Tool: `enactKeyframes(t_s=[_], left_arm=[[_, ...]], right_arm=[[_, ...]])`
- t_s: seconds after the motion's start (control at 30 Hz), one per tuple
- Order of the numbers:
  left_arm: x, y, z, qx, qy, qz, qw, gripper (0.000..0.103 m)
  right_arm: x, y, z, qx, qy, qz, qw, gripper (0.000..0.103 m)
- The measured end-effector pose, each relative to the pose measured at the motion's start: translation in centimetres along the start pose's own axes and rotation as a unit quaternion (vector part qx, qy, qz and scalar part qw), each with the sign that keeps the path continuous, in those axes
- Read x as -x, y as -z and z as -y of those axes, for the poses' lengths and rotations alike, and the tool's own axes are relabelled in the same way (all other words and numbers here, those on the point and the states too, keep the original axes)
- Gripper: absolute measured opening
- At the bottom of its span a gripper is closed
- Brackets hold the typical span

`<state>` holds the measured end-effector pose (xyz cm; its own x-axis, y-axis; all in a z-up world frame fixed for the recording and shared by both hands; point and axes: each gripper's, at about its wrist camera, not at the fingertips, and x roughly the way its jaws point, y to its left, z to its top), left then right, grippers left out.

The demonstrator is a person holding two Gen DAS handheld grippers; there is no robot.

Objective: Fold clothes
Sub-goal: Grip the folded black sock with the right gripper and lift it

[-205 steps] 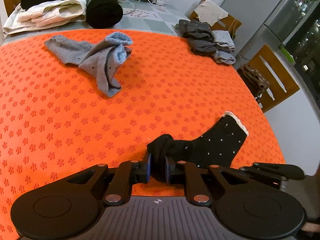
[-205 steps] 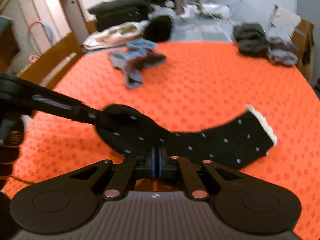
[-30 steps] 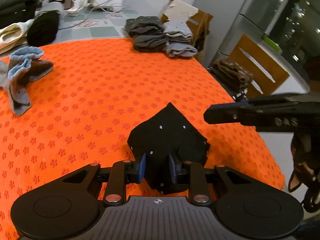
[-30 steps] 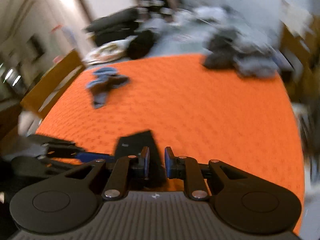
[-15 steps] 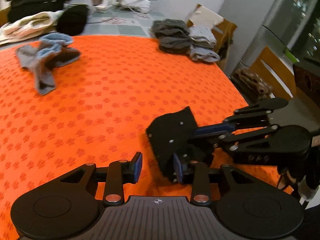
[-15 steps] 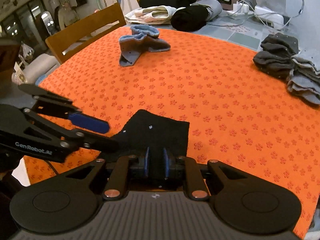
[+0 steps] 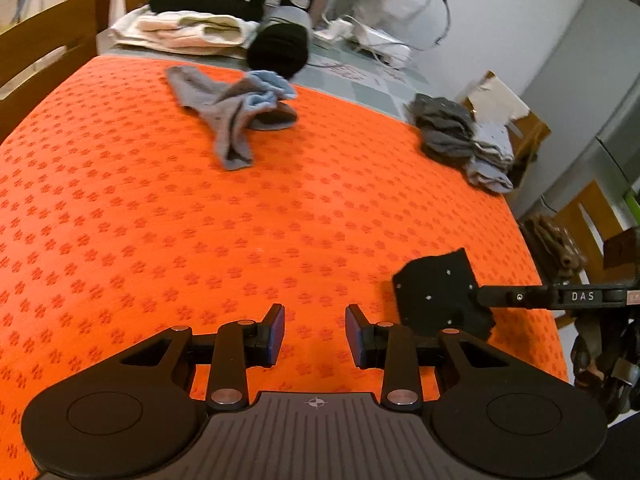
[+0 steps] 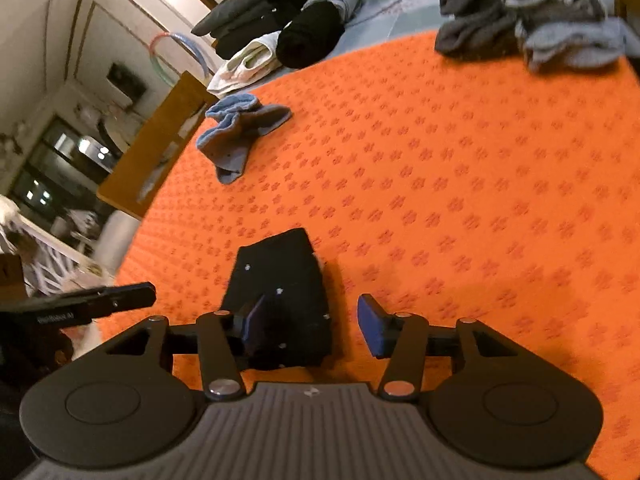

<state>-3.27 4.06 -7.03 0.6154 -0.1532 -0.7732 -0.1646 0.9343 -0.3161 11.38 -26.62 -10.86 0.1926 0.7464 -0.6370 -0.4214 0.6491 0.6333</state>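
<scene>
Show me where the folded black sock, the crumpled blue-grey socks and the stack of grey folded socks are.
folded black sock (image 8: 280, 292): right wrist view, middle of its top face.
crumpled blue-grey socks (image 7: 236, 114): left wrist view, centre of the heap.
stack of grey folded socks (image 7: 448, 132): left wrist view, dark grey part.

1. Left wrist cam sits low at the near edge of the orange tablecloth (image 7: 280, 208), looking toward the far edge.
2. Right wrist cam hovers close over the near-right corner, tilted.
3. Both catch the folded black sock (image 7: 436, 292) (image 8: 280, 280).
</scene>
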Motion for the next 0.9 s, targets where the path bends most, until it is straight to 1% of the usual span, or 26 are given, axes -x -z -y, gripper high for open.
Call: enactKeyframes(t_s=[0.07, 0.17, 0.27, 0.47, 0.53, 0.57, 0.6, 0.63, 0.67, 0.73, 0.87, 0.9], left_arm=[[0.2, 0.1, -0.3, 0.008, -0.004, 0.001, 1.0000, 0.036], [0.3, 0.3, -0.5, 0.016, -0.007, 0.002, 0.9999, 0.036], [0.3, 0.5, -0.5, 0.018, -0.007, 0.002, 0.9998, 0.036], [0.2, 0.2, -0.2, 0.015, 0.000, 0.003, 0.9999, 0.036], [0.2, 0.0, 0.1, 0.009, 0.003, 0.004, 0.9999, 0.036], [0.2, -0.2, 0.3, 0.006, 0.004, 0.005, 1.0000, 0.036], [0.2, -0.3, 0.4, 0.002, 0.005, 0.006, 1.0000, 0.036], [0.2, -0.5, 0.6, -0.001, 0.006, 0.007, 1.0000, 0.036], [0.2, -0.7, 0.7, -0.003, 0.007, 0.008, 0.9999, 0.036], [0.2, -1.1, 0.9, -0.009, 0.008, 0.010, 0.9999, 0.036], [0.4, -2.0, 1.6, -0.027, 0.008, 0.019, 0.9994, 0.042], [0.5, -2.2, 1.8, -0.032, 0.008, 0.023, 0.9992, 0.046]], right_arm=[[-0.8, 0.0, 0.1, -0.009, -0.012, -0.009, 1.000, 0.057], [-2.0, 0.2, -0.1, -0.002, -0.015, -0.027, 1.000, 0.057], [-2.7, 0.2, -0.7, 0.003, -0.017, -0.026, 0.999, 0.058], [-2.9, 0.4, -1.7, 0.011, -0.001, -0.017, 1.000, 0.058], [-3.0, 0.5, -2.0, 0.015, -0.002, -0.016, 1.000, 0.046], [-3.0, 0.5, -2.2, 0.014, -0.003, -0.016, 1.000, 0.045], [-3.1, 0.6, -2.4, 0.014, -0.004, -0.016, 1.000, 0.042], [-3.2, 0.6, -2.5, 0.013, -0.005, -0.016, 1.000, 0.036], [-3.3, 0.6, -2.5, 0.008, -0.009, -0.015, 1.000, 0.034], [-3.3, 0.5, -2.3, -0.012, -0.022, -0.009, 1.000, 0.025], [-2.3, 0.3, -1.5, -0.064, -0.051, 0.017, 0.996, 0.022], [-1.8, 0.2, -1.1, -0.081, -0.060, 0.027, 0.995, 0.022]])
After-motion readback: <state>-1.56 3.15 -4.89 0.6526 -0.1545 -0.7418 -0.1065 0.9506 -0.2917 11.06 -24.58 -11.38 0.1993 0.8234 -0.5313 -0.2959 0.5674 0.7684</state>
